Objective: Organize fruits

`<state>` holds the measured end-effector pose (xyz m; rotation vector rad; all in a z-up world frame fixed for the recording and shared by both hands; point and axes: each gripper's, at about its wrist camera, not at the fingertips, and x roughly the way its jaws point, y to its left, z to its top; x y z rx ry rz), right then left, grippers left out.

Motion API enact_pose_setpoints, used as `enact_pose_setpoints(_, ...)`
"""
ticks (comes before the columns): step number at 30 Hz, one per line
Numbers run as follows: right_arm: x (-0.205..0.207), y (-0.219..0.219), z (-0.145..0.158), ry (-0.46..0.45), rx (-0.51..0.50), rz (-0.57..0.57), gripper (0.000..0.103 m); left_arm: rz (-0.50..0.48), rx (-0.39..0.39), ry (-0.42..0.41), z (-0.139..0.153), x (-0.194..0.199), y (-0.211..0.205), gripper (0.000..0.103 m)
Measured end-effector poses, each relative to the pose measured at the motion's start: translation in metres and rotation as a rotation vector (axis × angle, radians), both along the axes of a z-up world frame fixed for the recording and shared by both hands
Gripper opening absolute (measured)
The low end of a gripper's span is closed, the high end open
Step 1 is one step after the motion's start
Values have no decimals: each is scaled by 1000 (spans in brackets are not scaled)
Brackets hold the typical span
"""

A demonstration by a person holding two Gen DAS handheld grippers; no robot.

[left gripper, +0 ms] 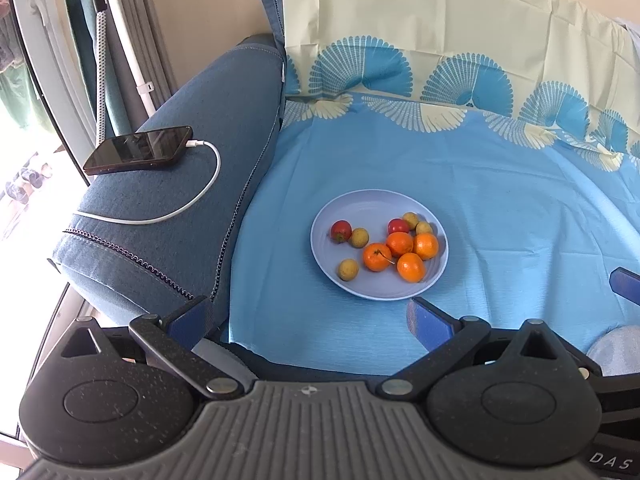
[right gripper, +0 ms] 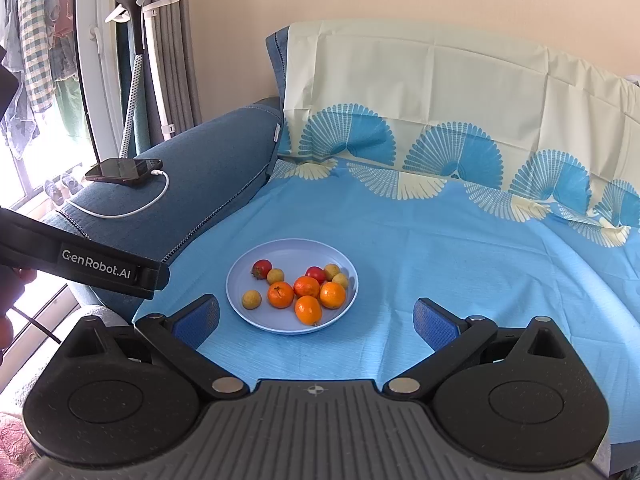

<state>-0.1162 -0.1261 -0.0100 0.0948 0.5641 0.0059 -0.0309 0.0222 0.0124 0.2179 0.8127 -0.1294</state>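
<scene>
Both claws, left (left gripper: 308,316) and right (right gripper: 316,320), are spread and empty; ahead, the plate (right gripper: 288,250) holds mixed fruits, either gathered already or waiting for sorting.

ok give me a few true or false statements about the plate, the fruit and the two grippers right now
1. The plate holds four oranges. True.
2. The left gripper grips an orange. False: it is open and empty, short of the plate.
3. A phone lies on the sofa arm with a cable plugged in. True.
4. The right gripper is shut. False: its jaws stand wide apart.
5. Some fruit lies on the blue cloth. False: all of it sits on the plate.
</scene>
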Motion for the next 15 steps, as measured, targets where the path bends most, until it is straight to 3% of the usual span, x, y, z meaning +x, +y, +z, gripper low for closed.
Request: enact_pose_setpoints(15, 1, 0, -1, 6, 0, -1, 102, 3, 25, -12, -3, -2, -3, 103)
